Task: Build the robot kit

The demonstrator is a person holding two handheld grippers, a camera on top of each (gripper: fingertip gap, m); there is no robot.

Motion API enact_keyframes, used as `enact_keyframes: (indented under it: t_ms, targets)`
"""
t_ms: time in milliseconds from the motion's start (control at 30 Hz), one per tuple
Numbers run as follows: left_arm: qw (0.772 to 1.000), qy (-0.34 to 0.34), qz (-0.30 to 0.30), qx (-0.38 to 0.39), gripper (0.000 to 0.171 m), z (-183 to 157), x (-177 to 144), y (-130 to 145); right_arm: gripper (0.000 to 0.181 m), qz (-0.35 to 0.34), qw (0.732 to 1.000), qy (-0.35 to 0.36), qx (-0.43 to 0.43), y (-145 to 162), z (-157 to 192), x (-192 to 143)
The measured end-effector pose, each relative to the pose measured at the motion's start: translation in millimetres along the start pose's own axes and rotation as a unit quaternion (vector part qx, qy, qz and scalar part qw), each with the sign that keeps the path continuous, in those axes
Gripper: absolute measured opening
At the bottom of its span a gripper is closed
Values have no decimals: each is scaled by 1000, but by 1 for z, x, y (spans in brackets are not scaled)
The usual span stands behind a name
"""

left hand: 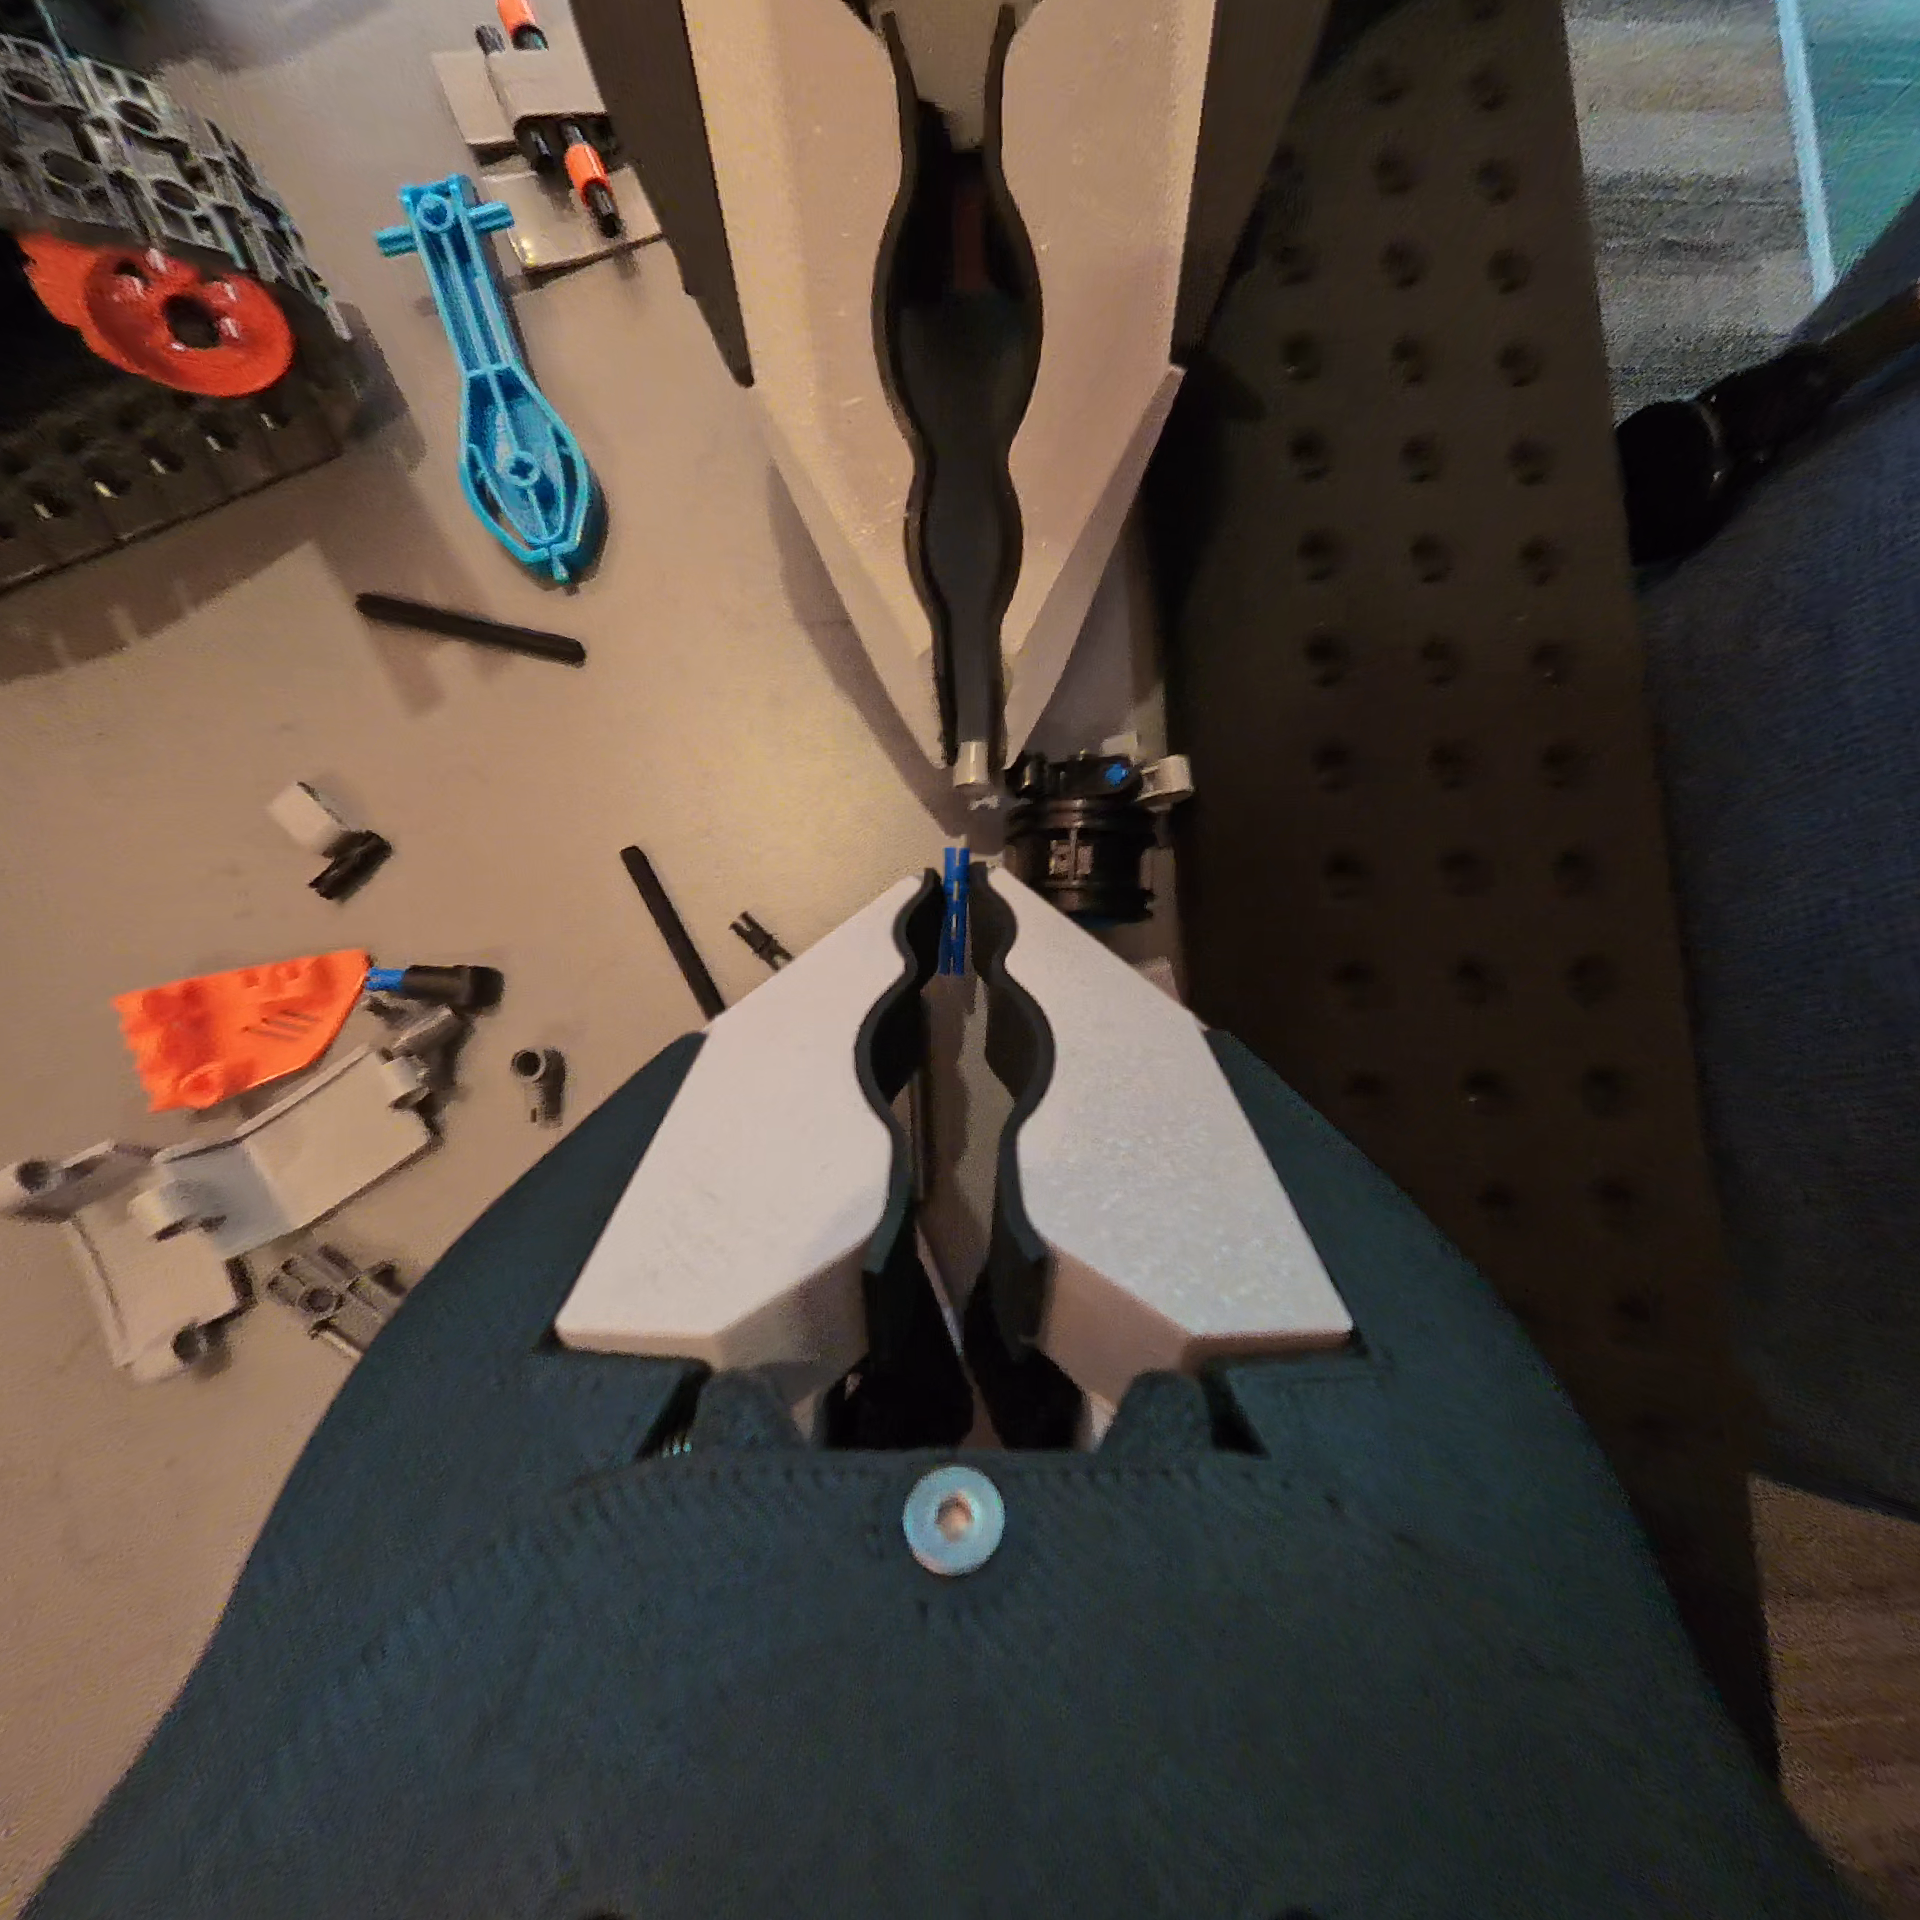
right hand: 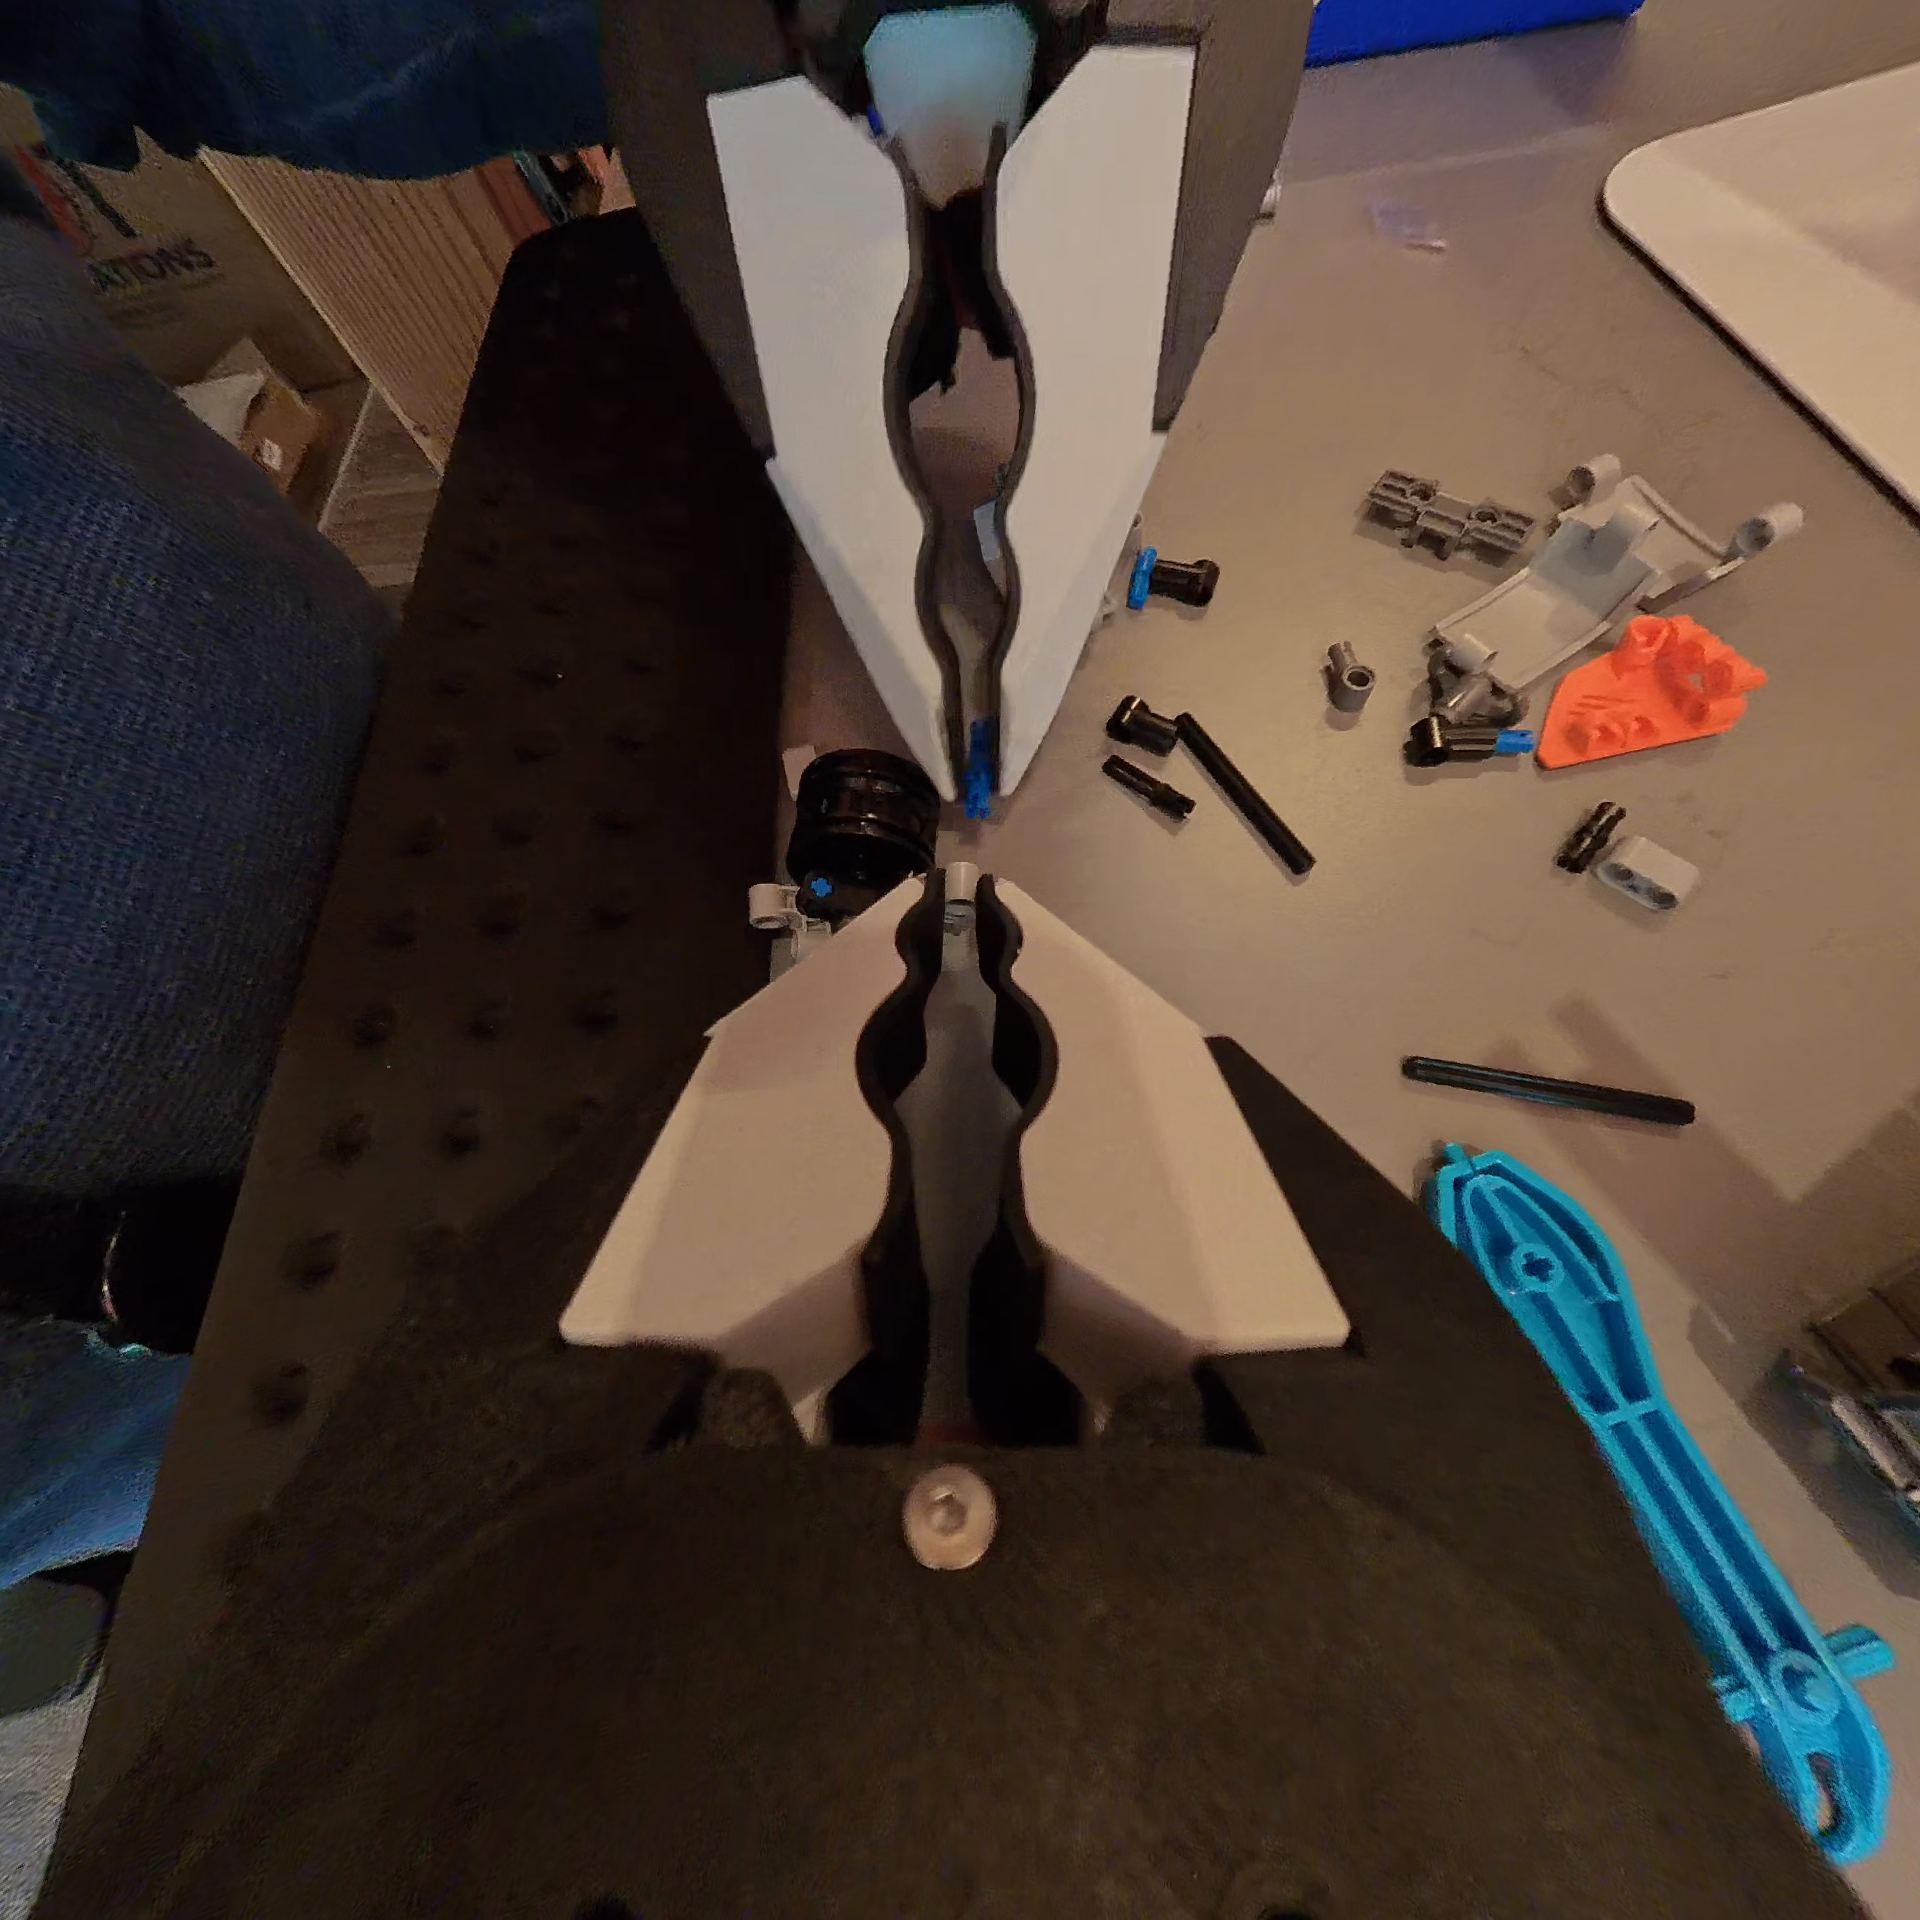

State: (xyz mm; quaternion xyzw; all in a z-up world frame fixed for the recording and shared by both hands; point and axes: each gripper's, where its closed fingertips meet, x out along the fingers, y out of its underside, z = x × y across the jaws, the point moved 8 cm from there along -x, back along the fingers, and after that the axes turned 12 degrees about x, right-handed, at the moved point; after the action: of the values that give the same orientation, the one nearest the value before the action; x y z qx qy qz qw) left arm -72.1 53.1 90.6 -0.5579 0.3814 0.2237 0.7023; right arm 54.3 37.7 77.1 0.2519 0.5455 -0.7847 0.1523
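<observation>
While facing tip to tip above the tabletop (left hand: 727, 727), left hand-held gripper (left hand: 954, 883) is pinching a blue pin (left hand: 953, 914); right hand-held gripper (right hand: 961, 883) is pinching a grey connector (right hand: 961, 883).

My left hand-held gripper (left hand: 953, 883) pinches small blue pin (left hand: 953, 912), upright between tips, top end poking out. My right hand-held gripper (right hand: 958, 885) clamps small light grey connector (right hand: 960, 885), end protruding from tips. Both pieces held tip to tip, just apart, above bench (left hand: 727, 665), black wheel hub (left hand: 1081, 842) just beside them
</observation>
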Motion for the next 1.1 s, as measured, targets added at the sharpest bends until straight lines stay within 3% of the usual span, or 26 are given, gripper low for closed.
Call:
enact_keyframes:
  t_ms: [633, 800, 867, 1033, 1100]
  targets:
    - [996, 34, -53, -59, 0, 1, 9, 0, 3, -7, 997, 44, -70, -1, 8, 4]
    - [997, 34, -48, -48, 0, -3, 9, -7, 0, -6, 994, 60, -94, -3, 11, 6]
    - [999, 27, -1, -22, 1, -8, 16, -7, 0, 19, 993, 57, -104, 1, 12, 10]
    - [999, 12, 40, -18, 2, -4, 17, -2, 0, 8, 996, 46, -77, 0, 9, 4]
    - [999, 24, 24, -27, 2, -5, 15, -2, 0, -3, 998, 41, -48, -3, 6, -1]
